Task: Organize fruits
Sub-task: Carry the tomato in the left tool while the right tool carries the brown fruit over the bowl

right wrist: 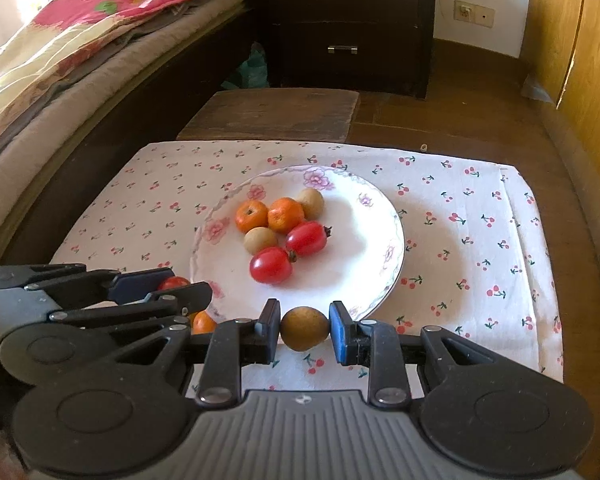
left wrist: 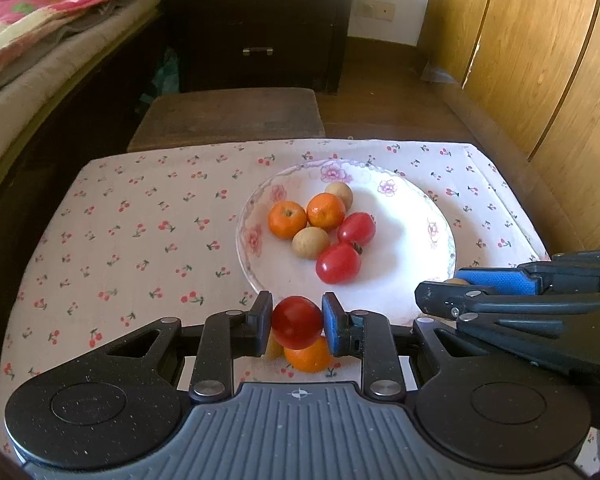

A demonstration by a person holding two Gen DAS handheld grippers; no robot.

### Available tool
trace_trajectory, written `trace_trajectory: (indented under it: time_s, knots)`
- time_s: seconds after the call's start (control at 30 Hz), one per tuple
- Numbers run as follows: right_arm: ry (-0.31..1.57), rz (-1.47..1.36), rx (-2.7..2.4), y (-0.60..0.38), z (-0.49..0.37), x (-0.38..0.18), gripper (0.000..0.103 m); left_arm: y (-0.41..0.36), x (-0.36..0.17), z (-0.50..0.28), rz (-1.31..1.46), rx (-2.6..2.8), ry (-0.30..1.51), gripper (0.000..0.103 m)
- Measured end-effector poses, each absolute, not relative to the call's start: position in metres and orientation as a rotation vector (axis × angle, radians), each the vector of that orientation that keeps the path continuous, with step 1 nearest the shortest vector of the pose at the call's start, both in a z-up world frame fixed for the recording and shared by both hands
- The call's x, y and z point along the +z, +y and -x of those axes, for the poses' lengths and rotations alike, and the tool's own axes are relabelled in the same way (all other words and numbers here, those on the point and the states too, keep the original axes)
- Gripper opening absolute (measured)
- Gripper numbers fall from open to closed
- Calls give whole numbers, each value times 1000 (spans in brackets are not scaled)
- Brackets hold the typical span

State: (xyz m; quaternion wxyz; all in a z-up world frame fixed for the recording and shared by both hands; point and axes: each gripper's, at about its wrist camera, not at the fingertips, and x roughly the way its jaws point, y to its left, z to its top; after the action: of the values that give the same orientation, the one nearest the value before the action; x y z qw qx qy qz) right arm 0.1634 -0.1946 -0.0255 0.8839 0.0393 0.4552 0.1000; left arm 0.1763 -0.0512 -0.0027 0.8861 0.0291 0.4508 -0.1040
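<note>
Six fruits sit on a floral plate (left wrist: 428, 196): two oranges (left wrist: 287, 220), two red tomatoes (left wrist: 338, 263), two brown longans (left wrist: 310, 243). The left gripper (left wrist: 297, 322) clamps a third tomato (left wrist: 297, 320) just before the plate, above another orange (left wrist: 309, 356) lying on the cherry-print worktop (left wrist: 140, 220). The right gripper (right wrist: 304, 328) clamps a third longan (right wrist: 304, 328) at the plate's near rim.

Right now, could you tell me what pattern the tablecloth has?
White tablecloth with small red cherry sprigs; clearest in the right wrist view.
</note>
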Motion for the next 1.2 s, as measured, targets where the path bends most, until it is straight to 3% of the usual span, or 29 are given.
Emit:
trace_trajectory:
  time_s: [1.2]
  knots:
    - [963,-134,202,-199,-191,-44,30,-52,-17,-201,-17,-187,956,33]
